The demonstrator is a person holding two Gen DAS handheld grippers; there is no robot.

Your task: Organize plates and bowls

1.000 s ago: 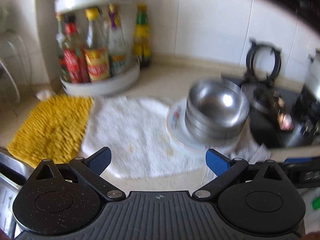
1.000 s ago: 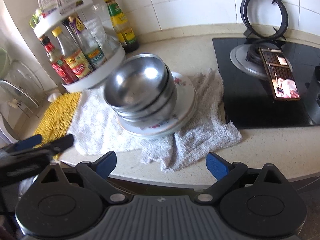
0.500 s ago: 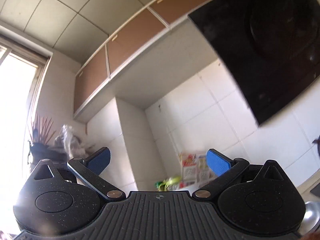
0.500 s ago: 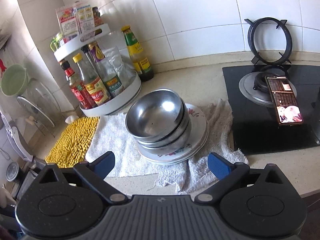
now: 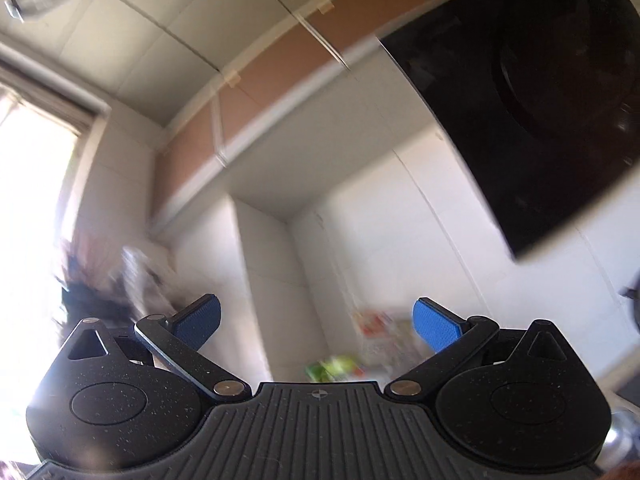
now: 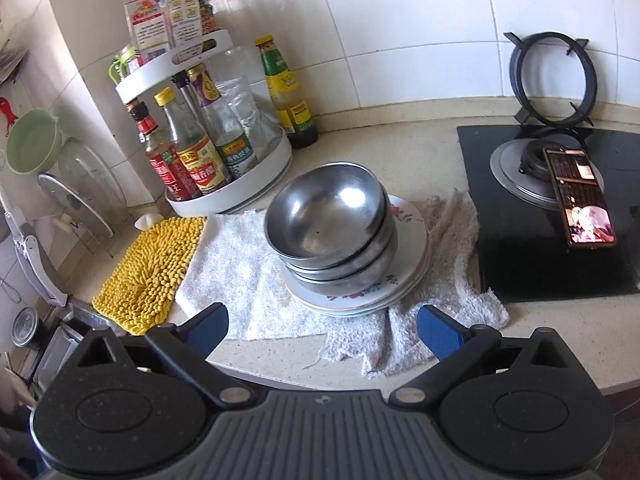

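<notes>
In the right wrist view a stack of steel bowls [image 6: 332, 216] sits nested on a stack of floral plates [image 6: 404, 248], on a white towel [image 6: 244, 264] spread over the counter. My right gripper [image 6: 322, 326] stands open just in front of the plates, above the counter's front edge, holding nothing. In the left wrist view my left gripper [image 5: 316, 320] is open and empty, tilted up at the ceiling and wall; no plates or bowls show between its fingers. A bit of shiny steel [image 5: 618, 438] shows at the lower right corner.
A two-tier white turntable [image 6: 236, 184] of sauce bottles stands behind the bowls, a yellow mat [image 6: 152, 268] lies to the left. A black hob [image 6: 548, 216] with a phone [image 6: 580, 196] on it is at the right. A black range hood [image 5: 532, 80] hangs overhead.
The left gripper swung up from the counter to face the ceiling and cabinets. The right gripper pulled back and rose, so the bowl stack now sits farther ahead and centred.
</notes>
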